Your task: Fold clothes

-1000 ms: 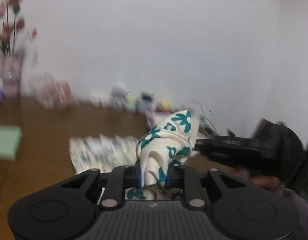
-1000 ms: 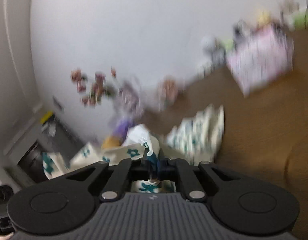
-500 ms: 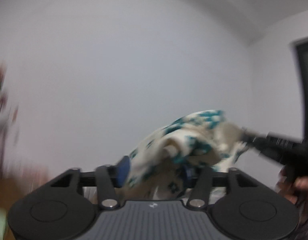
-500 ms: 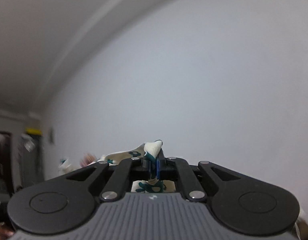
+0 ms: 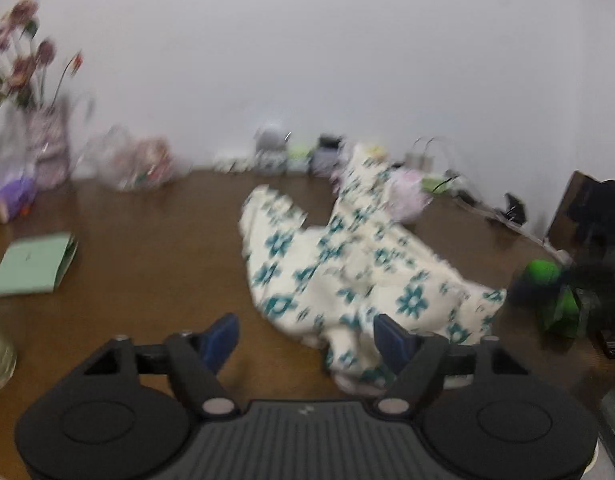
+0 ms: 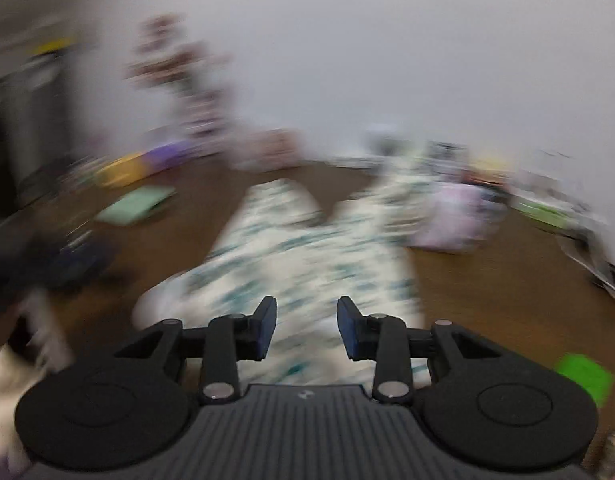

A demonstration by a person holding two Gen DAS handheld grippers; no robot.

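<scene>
Garment: a cream cloth with teal flowers (image 5: 347, 276) lies loose and rumpled on the brown desk (image 5: 147, 272), not folded flat; two lobes split toward the wall, and the bunched end lies nearest the cameras.
Long axis: runs from the near edge of the desk away toward the wall, leaning a little right in the left wrist view.
Left hand-held gripper (image 5: 306, 334): jaws spread wide, holding nothing; the garment's near end lies just ahead and to the right, and some of it lies behind the right-side finger.
Right hand-held gripper (image 6: 306, 326): jaws apart, empty; the garment (image 6: 307, 248) lies straight ahead, its near end showing between the fingers. Heavy blur hides whether anything touches.
Nearer hand: both sit close to the garment's near end; the right lines up with its middle, the left with its left edge.
Landmark: a green booklet (image 5: 33, 264) lies well left of the garment, flat on the desk.
Stage: the heap fits both a spread-out for a fold and a mid-fold reset.
</scene>
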